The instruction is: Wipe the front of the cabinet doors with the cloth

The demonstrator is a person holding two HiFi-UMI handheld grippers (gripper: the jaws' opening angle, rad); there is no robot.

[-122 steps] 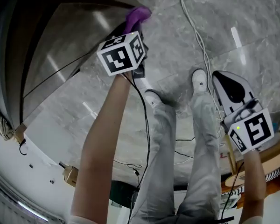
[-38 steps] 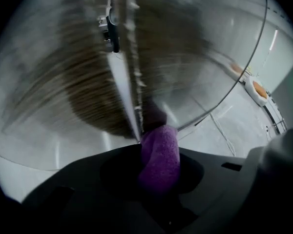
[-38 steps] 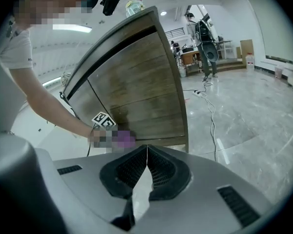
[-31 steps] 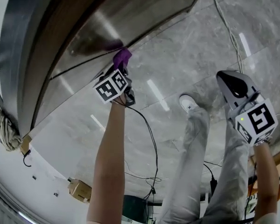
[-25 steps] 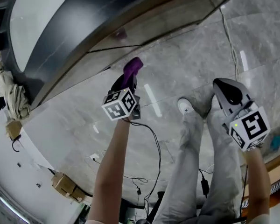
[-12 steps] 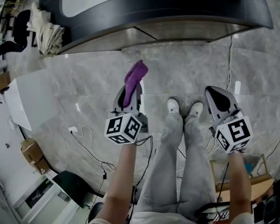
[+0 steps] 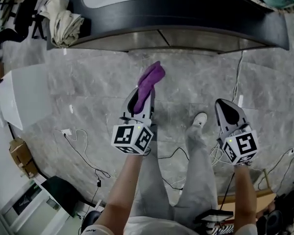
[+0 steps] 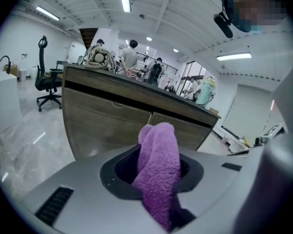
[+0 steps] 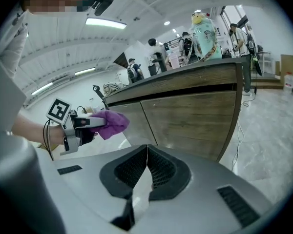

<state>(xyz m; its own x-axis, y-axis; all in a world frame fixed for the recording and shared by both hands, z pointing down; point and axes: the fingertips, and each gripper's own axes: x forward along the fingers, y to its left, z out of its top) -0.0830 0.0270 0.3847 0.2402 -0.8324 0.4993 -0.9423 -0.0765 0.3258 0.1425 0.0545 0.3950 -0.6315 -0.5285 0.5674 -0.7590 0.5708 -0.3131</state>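
A purple cloth (image 7: 149, 84) sticks out of my left gripper (image 7: 139, 99), which is shut on it and held well back from the cabinet. The same cloth (image 8: 158, 167) fills the jaws in the left gripper view, with the wooden cabinet doors (image 8: 112, 126) beyond it. The cabinet doors (image 7: 186, 39) run under a dark counter top at the top of the head view. My right gripper (image 7: 229, 114) is shut with nothing in it, beside the person's leg. In the right gripper view the cabinet doors (image 9: 185, 116) face me and the left gripper (image 9: 88, 123) holds the cloth (image 9: 112, 122) at the left.
A bundle of pale fabric (image 7: 63, 16) lies on the counter's left end. Cables (image 7: 83, 146) trail over the grey marble floor. A white panel (image 7: 19, 99) and a cardboard box (image 7: 19, 153) lie at the left. An office chair (image 8: 48, 79) and several people stand beyond the counter.
The left gripper has pulled the cloth off the cabinet front and come back toward the body. The view has swung so the cabinet is now far ahead. The right gripper stayed at the side.
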